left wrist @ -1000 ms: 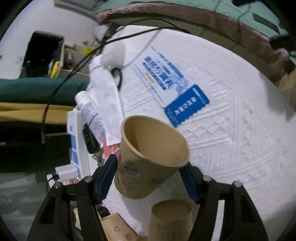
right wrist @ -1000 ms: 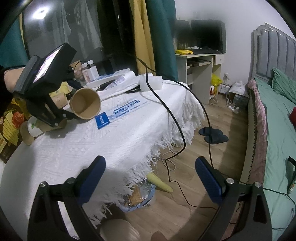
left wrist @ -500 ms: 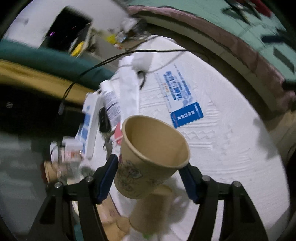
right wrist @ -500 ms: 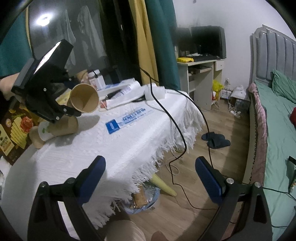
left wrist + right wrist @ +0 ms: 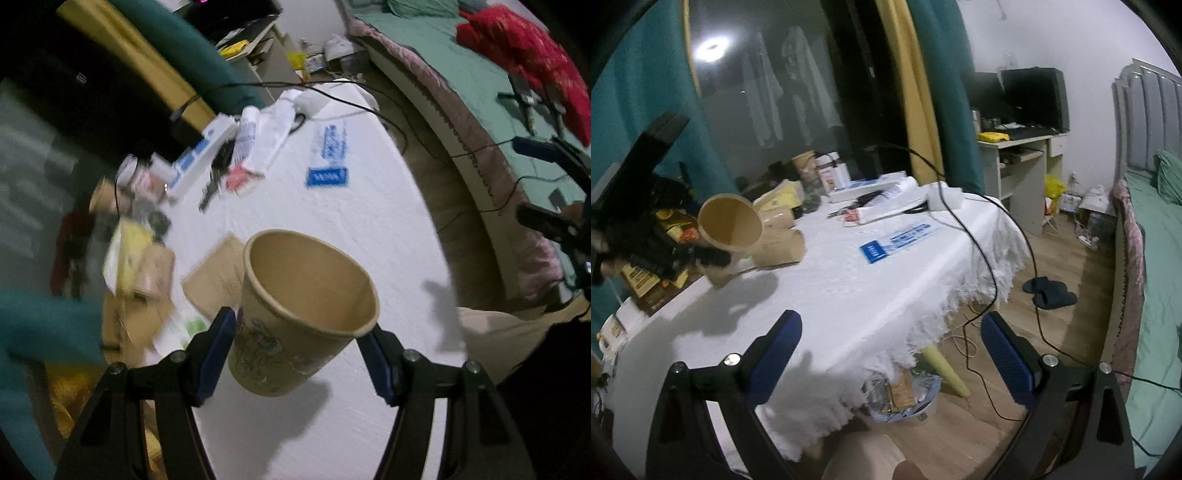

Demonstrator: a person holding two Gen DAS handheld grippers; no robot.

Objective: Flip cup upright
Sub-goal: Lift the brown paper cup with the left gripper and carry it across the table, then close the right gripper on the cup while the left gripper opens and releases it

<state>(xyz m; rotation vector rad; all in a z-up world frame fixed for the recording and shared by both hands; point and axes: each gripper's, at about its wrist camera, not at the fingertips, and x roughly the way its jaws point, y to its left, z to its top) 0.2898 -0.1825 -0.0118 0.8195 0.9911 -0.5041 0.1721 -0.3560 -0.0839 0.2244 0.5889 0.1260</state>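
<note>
A brown paper cup (image 5: pixel 295 325) with a printed drawing on its side is clamped between the blue pads of my left gripper (image 5: pixel 299 354). It hangs above the white tablecloth (image 5: pixel 332 221), its mouth facing the camera. In the right wrist view the same cup (image 5: pixel 729 225) shows at the left, tilted with its mouth toward the room, held up over the table. My right gripper (image 5: pixel 890 354) stands open over the table's near edge with nothing between its fingers.
Another paper cup (image 5: pixel 779 245) lies on its side near cardboard and packets at the table's left. A blue-and-white leaflet (image 5: pixel 897 240), boxes, a tube and a black cable (image 5: pixel 979 236) sit farther back. Beyond the fringe are a bin (image 5: pixel 905 398), slippers, a desk and a bed (image 5: pixel 1156 295).
My left gripper has lifted the cup higher and rolled, so the table has swung round in its view. The right gripper has pulled back and risen a little.
</note>
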